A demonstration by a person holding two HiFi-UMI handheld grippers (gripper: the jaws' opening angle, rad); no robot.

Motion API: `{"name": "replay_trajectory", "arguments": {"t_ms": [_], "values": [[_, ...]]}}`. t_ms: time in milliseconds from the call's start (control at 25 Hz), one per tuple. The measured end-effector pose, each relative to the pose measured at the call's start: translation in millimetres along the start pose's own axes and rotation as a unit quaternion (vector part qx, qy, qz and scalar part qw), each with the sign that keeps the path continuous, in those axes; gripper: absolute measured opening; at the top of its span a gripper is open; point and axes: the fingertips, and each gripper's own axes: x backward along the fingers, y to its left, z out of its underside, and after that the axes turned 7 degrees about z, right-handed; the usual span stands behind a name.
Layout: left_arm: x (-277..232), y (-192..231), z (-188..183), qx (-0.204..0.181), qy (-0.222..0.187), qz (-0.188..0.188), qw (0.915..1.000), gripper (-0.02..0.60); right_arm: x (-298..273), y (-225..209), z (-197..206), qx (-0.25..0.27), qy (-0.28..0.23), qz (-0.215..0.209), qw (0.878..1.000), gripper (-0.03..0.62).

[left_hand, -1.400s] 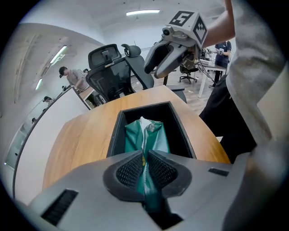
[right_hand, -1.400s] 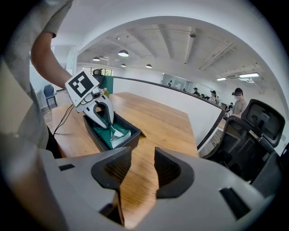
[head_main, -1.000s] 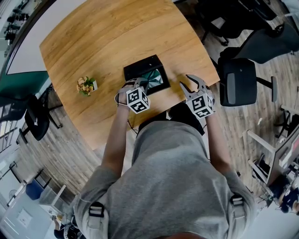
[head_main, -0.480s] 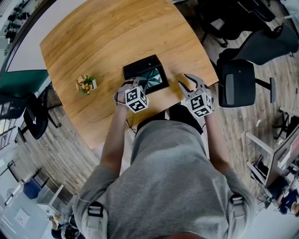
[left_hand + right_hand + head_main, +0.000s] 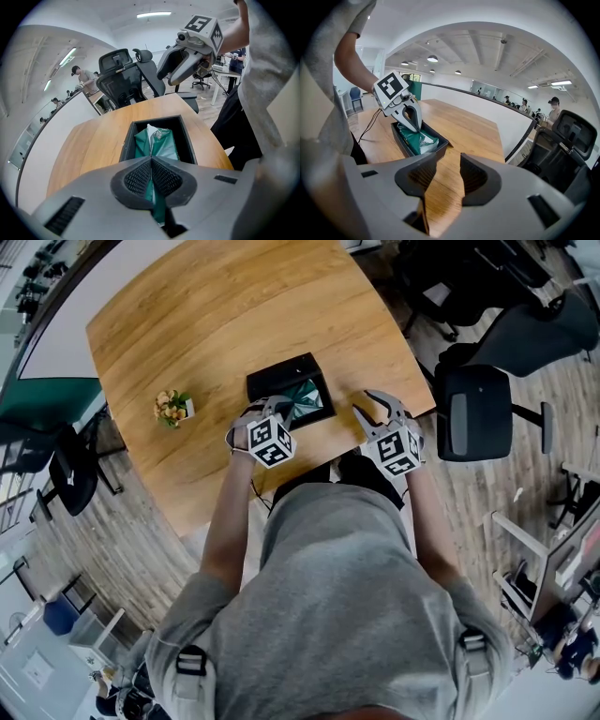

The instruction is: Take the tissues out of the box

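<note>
Our left gripper (image 5: 151, 174) is clamped on the green plastic tissue pack (image 5: 157, 143), which lies in the black rectangular box (image 5: 187, 140). Our right gripper (image 5: 447, 176) gapes empty beside it. Risk: the thin film slips, or the unbraced box lifts too.

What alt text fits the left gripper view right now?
The left gripper is shut on the green tissue pack, which sits in a black box on the wooden table. Beyond the box, the right gripper hangs open, with office chairs behind.
</note>
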Motion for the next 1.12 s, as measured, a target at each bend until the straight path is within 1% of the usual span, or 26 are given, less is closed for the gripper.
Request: {"name": "replay_trajectory", "arguments": {"t_ms": [280,720,920,1120], "values": [[6.8,-2.9,-6.9,0.008,0.008,-0.01,0.9999,0.02,5.7,-9.7,-2.6,-0.004,-0.013,-0.003,1.0,0.164],[29.2,-6.7,-22.4,0.02,0.024,-0.048,0.9984,0.02,18.0,-10.4,-8.4,0.004,-0.038,-0.033,0.999,0.156],[41.2,-6.5,-31.3,0.016,0.029,-0.068,0.9971,0.02,21.3,-11.1,-9.8,0.011,-0.05,-0.044,0.998,0.149],[55.0,-5.9,-40.1,0.001,0.039,-0.085,0.9956,0.02,27.7,-10.1,-10.2,0.007,-0.06,-0.049,0.997,0.143]]}}
